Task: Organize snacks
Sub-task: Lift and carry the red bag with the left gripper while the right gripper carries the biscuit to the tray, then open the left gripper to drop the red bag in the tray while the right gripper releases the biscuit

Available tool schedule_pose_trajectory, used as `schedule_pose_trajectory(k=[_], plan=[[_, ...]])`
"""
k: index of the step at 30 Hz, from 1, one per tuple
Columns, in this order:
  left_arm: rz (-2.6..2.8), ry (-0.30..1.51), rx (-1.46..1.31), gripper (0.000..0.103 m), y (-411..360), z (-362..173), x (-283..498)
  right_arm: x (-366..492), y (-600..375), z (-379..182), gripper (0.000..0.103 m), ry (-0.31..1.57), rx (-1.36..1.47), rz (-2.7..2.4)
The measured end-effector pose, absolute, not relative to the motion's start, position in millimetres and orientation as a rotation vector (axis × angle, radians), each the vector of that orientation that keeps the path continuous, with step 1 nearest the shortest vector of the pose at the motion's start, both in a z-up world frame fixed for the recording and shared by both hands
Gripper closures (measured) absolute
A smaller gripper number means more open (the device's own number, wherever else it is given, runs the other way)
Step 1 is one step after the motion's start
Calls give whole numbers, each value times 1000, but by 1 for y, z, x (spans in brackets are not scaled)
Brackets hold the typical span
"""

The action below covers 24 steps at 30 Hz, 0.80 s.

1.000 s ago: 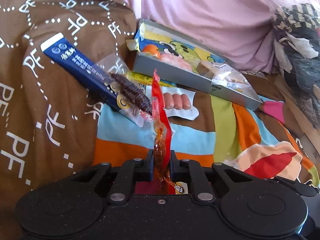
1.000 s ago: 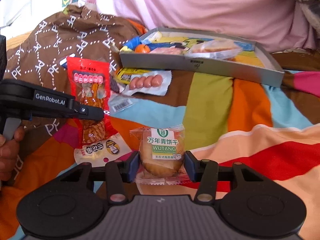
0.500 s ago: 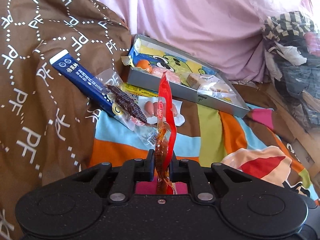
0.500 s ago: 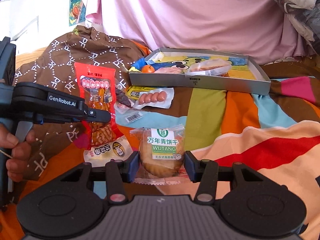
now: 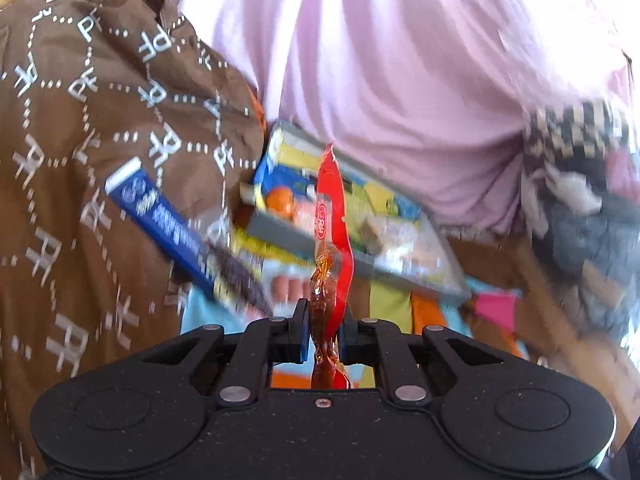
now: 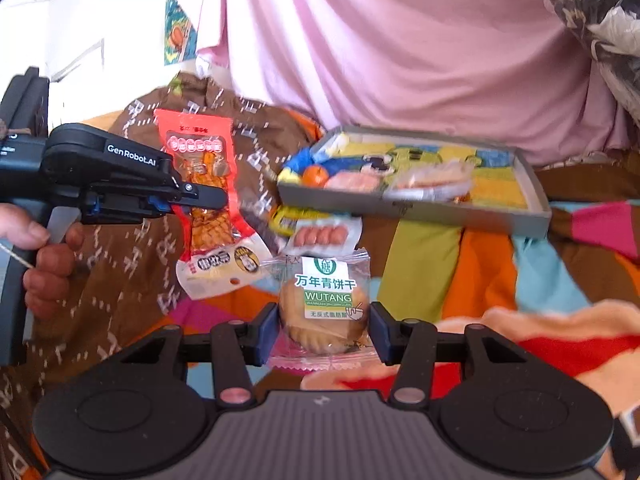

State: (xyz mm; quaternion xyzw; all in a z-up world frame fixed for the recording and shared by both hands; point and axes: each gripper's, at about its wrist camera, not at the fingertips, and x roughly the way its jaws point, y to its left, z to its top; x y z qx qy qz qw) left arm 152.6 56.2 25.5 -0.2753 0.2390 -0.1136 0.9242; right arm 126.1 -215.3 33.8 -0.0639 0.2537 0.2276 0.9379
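Two snacks ride toward a grey tray (image 6: 416, 212) on a bed draped in a striped, many-coloured blanket (image 6: 420, 272). The left tool (image 5: 323, 332) is pinching a red snack packet (image 5: 332, 216) edge-on between its fingers, the packet standing nearly upright in the left wrist view; seen from the right wrist, the same packet (image 6: 204, 184) hangs clear of the blanket, off the tray's left end. The right tool (image 6: 323, 330) is clamped on a clear-wrapped biscuit (image 6: 326, 308), held low over the blanket on the near side of the tray.

The tray lies toward the far side of the bed, against pink cloth (image 6: 400, 48), and already holds an orange sweet (image 6: 314, 175) and several wrapped items. A sausage pack (image 6: 324, 236) and a blue carton (image 5: 160, 216) lie outside it, the pack just beside the tray's near wall.

Judged from this, the step in hand is carrying both snacks to the tray. Done well, each tool clears the near wall before lowering, aims at a bare patch of tray floor, and lets go only once the snack is down, one tool at a time so they do not cross.

A hand (image 6: 44, 264) grips the left tool's handle from below, the tool levelled and reaching across toward the tray.
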Motion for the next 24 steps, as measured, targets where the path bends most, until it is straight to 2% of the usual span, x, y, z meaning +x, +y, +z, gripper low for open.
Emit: schedule_pose_trajectory(k=[13,24], plan=[[-266,447,-527,90,48,95,277,225,-211,70,50,402,-113,423],[-307,594,-491,89,34,78,378,321,-204,74,50,407,-176,341]])
